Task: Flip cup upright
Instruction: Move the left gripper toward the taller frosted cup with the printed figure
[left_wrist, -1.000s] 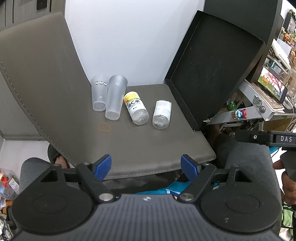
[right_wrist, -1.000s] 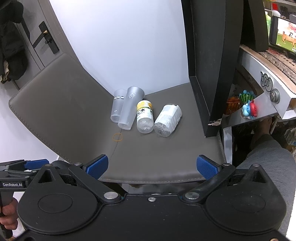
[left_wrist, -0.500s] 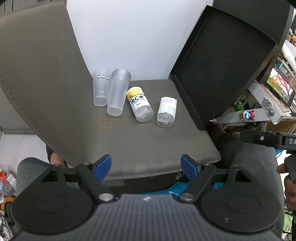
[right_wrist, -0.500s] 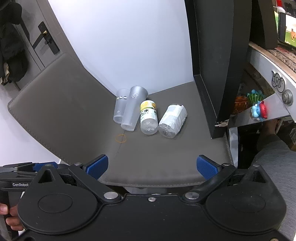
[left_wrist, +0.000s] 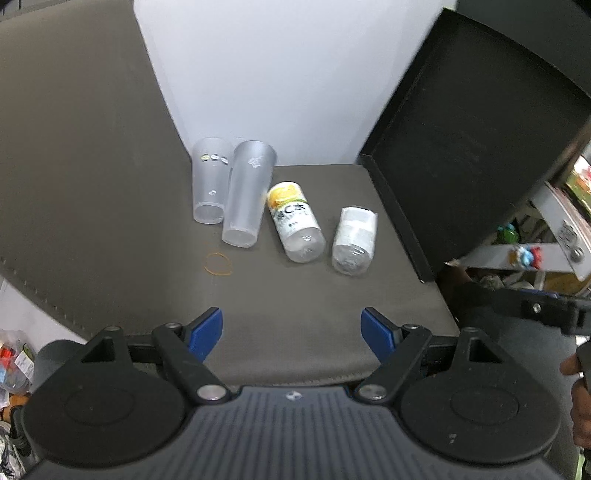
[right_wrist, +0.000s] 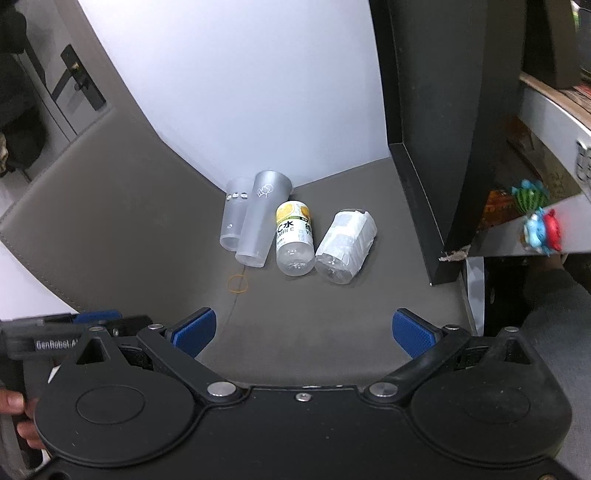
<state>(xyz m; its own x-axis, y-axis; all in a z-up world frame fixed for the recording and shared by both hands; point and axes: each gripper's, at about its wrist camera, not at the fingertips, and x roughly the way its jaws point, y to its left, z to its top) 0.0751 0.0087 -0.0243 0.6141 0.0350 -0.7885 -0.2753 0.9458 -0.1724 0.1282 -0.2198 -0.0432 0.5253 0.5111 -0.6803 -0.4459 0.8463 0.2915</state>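
Observation:
Two frosted plastic cups lie on their sides on the grey mat, side by side: the left cup (left_wrist: 209, 184) (right_wrist: 233, 218) and the taller right cup (left_wrist: 248, 194) (right_wrist: 261, 219). Their wide rims point to the back wall. My left gripper (left_wrist: 291, 330) is open and empty over the mat's front edge, well short of the cups. My right gripper (right_wrist: 303, 330) is open and empty, also at the front edge. Each gripper shows at the edge of the other's view.
A yellow-label bottle (left_wrist: 295, 221) (right_wrist: 294, 238) and a white-label bottle (left_wrist: 354, 236) (right_wrist: 345, 245) lie right of the cups. A rubber band (left_wrist: 218, 264) (right_wrist: 238, 283) lies in front of them. A black tray (left_wrist: 461, 166) leans upright at the right. White wall behind.
Both grippers have moved forward toward the cups, which look larger and nearer. The objects on the mat have not moved. Both grippers stay open.

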